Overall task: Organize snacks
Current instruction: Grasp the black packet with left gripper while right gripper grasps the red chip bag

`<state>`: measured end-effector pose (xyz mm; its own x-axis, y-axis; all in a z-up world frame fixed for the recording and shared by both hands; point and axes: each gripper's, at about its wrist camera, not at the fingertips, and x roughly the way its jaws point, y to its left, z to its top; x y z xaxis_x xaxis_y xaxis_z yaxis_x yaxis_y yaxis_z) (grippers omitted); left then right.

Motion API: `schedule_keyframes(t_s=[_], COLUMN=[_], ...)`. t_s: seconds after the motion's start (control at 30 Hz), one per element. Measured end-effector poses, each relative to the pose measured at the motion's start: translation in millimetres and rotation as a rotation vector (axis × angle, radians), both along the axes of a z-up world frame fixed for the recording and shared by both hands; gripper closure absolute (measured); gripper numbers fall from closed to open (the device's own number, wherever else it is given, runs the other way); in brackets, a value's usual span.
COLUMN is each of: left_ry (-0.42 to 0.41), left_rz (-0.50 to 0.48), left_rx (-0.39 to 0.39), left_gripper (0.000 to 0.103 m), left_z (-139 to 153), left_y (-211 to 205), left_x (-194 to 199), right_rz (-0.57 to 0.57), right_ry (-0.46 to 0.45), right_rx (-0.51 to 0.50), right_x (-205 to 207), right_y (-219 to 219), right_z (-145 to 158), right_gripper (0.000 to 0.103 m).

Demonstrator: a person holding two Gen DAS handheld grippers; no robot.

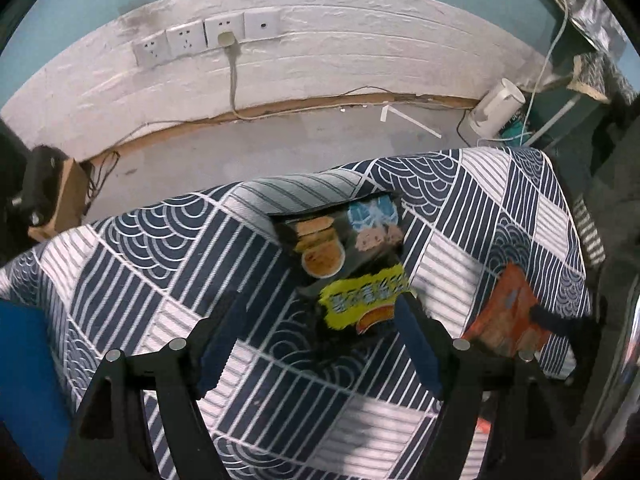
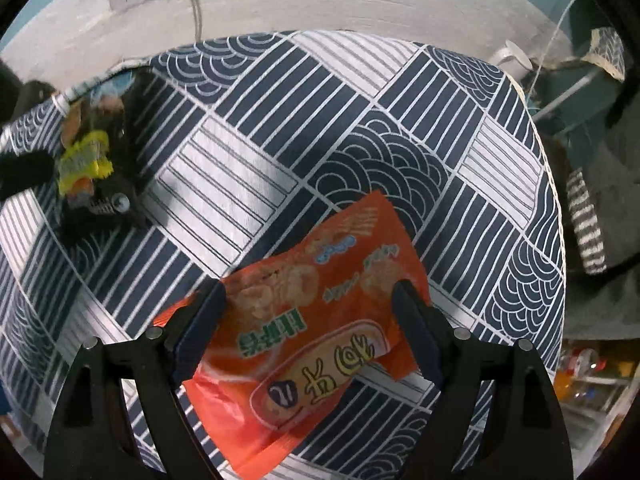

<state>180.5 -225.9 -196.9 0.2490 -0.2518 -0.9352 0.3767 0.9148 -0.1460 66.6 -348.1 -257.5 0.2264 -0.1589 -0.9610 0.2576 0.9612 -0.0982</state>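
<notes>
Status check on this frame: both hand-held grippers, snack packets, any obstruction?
Left hand-held gripper open over black packet. Right hand-held gripper open, straddling orange packet, no squeeze visible. Patterned tablecloth between them bare.

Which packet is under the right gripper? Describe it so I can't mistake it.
On the blue-and-white patterned tablecloth, look to the near side, away from the wall. The orange snack packet lies flat there between the open right gripper fingers. It is the only all-orange one; the other, a black packet, has a yellow label.

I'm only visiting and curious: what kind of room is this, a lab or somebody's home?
Most likely a lived-in home room, not a lab. A patterned tablecloth holds snack packets like the orange one, wall sockets sit along a rough white wall, and an electric kettle stands on the bare floor.
</notes>
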Motion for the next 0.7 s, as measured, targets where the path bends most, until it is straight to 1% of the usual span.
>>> schedule_keyframes(t_s=[0.17, 0.23, 0.27, 0.3, 0.33, 0.37, 0.4, 0.43, 0.47, 0.5, 0.57, 0.6, 0.67, 0.7], left_ry=[0.041, 0.051, 0.059, 0.064, 0.07, 0.076, 0.081, 0.083, 0.084, 0.079, 0.072, 0.081, 0.084, 0.084], left_rz=[0.052, 0.062, 0.064, 0.064, 0.062, 0.058, 0.053, 0.051, 0.05, 0.053, 0.055, 0.05, 0.045, 0.04], left_rx=[0.0, 0.012, 0.016, 0.014, 0.008, 0.002, -0.006, -0.009, -0.016, -0.017, -0.014, -0.032, -0.04, -0.041], left_gripper=[0.025, 0.025, 0.025, 0.025, 0.025, 0.025, 0.025, 0.025, 0.029, 0.031, 0.049, 0.05, 0.052, 0.053], left_z=[-11, -15, -18, -19, -20, -21, -21, -22, -22, -22, -23, -24, -25, -25], left_y=[-11, -15, -18, -20, -22, -22, -23, -23, -23, -22, -21, -20, -16, -15], left_x=[10, 13, 14, 14, 15, 15, 15, 15, 14, 13, 10, 9, 7, 6], right_rz=[0.043, 0.08, 0.097, 0.117, 0.129, 0.141, 0.148, 0.156, 0.162, 0.166, 0.166, 0.165, 0.154, 0.139], right_ry=[0.002, 0.005, 0.005, 0.002, -0.003, -0.007, -0.011, -0.012, -0.014, -0.019, -0.025, -0.029, -0.044, -0.048], right_rx=[0.025, 0.026, 0.025, 0.033, 0.036, 0.027, 0.023, 0.021, 0.018, 0.022, 0.053, 0.065, 0.09, 0.115], right_x=[6, 9, 12, 11, 9, 9, 8, 6, 5, 4, 2, 1, 2, 1], right_y=[-5, -3, -1, -1, 1, 5, 7, 6, 4, 1, -4, -7, -18, -23], right_z=[-7, -7, -8, -7, -6, -6, -4, -2, -1, 1, 4, 5, 8, 10], right_gripper=[0.019, 0.019, 0.021, 0.026, 0.029, 0.039, 0.046, 0.05, 0.059, 0.066, 0.071, 0.074, 0.08, 0.08])
